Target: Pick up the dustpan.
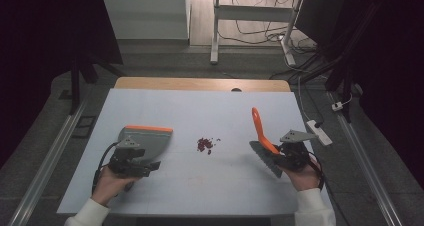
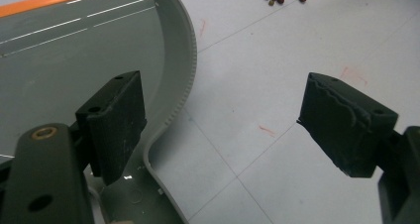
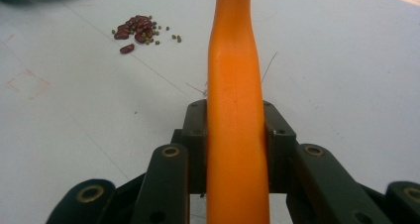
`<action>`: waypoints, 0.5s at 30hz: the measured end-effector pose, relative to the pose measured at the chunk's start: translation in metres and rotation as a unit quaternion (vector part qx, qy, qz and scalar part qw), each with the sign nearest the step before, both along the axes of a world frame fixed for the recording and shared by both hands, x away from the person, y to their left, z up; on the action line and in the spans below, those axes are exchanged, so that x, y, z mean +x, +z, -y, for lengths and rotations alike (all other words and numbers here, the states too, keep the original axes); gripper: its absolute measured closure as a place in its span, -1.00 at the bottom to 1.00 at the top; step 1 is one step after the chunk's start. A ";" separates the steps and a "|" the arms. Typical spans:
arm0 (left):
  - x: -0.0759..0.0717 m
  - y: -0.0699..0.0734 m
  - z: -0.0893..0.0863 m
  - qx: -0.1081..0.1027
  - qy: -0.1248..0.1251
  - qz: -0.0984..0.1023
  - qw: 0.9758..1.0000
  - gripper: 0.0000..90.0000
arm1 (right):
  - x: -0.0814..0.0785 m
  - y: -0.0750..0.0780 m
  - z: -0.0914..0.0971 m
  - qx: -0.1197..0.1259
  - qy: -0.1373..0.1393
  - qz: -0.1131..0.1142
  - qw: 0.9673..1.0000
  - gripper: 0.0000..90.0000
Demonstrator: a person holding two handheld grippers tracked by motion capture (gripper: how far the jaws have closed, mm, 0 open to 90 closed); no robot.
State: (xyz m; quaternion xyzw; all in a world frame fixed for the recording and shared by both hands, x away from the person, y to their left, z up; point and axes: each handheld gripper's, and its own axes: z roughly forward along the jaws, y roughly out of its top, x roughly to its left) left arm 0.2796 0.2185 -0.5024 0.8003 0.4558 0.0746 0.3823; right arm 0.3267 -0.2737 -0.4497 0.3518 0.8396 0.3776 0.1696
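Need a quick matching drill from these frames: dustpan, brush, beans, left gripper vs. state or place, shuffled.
Things:
1. dustpan
2. brush
3. beans
4. left gripper

States or places:
A. loose pile at mid-table
B. jaws apart, gripping nothing
C. orange handle clamped in the right gripper
D. lying flat on the table at the left, orange strip on its far edge

Pairs: 1-D, 2-C, 3-A, 4-B
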 end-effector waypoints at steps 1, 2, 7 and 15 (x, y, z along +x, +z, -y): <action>0.000 0.000 0.000 0.000 0.000 0.002 1.000 -0.59 | 0.000 0.000 0.001 -0.001 -0.002 0.001 1.000 0.54; 0.000 0.000 0.000 0.000 0.001 0.002 1.000 -0.59 | 0.000 0.000 0.001 -0.001 -0.001 0.000 1.000 0.54; 0.000 -0.001 0.000 0.004 -0.003 -0.002 1.000 -0.59 | -0.002 0.000 -0.001 -0.004 0.001 0.000 1.000 0.54; 0.000 0.000 0.000 0.001 -0.003 -0.002 1.000 -0.59 | -0.001 0.000 -0.002 -0.005 0.001 0.001 1.000 0.54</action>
